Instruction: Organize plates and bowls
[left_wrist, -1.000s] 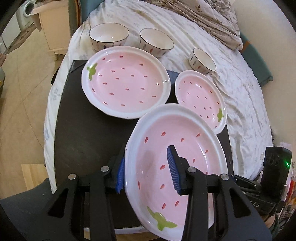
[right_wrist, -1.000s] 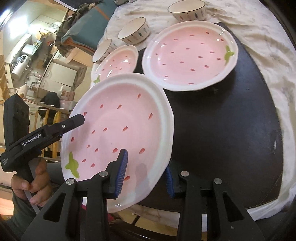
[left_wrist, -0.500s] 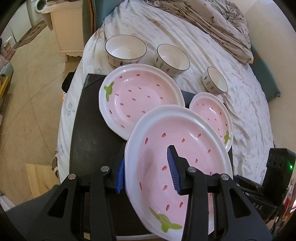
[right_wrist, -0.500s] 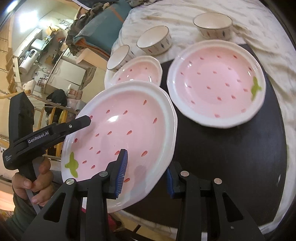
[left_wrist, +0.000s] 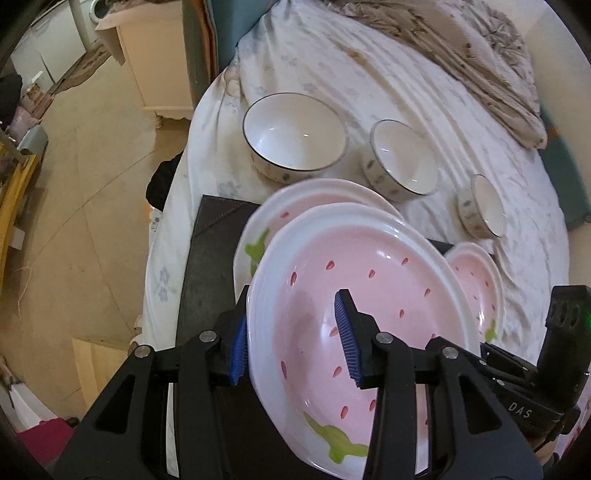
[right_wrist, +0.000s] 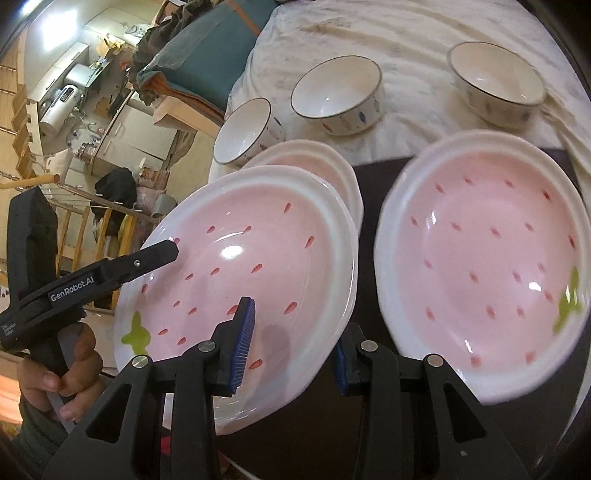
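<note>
A white sheet (left_wrist: 332, 74) covered the bed, and on it lay a dark mat (left_wrist: 207, 258) that carried the pink plates. The largest piece in hand was the big plate (left_wrist: 369, 295), pink with red seeds and a green leaf, held off the mat and tilted between both claws. The left claw (left_wrist: 295, 347) was clenched on its near-left rim, one pad under the edge and one inside the bowl of the plate; the right claw (right_wrist: 291, 347) gripped the opposite rim the same way. In the left view the big plate hung partly over a second plate (right_wrist: 480, 258) of about the same size, which sat flat on the mat; in the right view the two looked side by side, so how far they overlapped could not be told. A small plate (left_wrist: 476, 280) lay beside them, near the mat's edge. Beyond, on the sheet, stood three white bowls in a row: a large bowl (left_wrist: 295, 136), a middle bowl (left_wrist: 402, 162) and a small bowl (left_wrist: 484, 206), all empty and apart. The step in hand seemed to be stacking the big plate on the second plate. The next move would call for centring it above, levelling it, lowering until the rims nested, then loosening both claws together.
</note>
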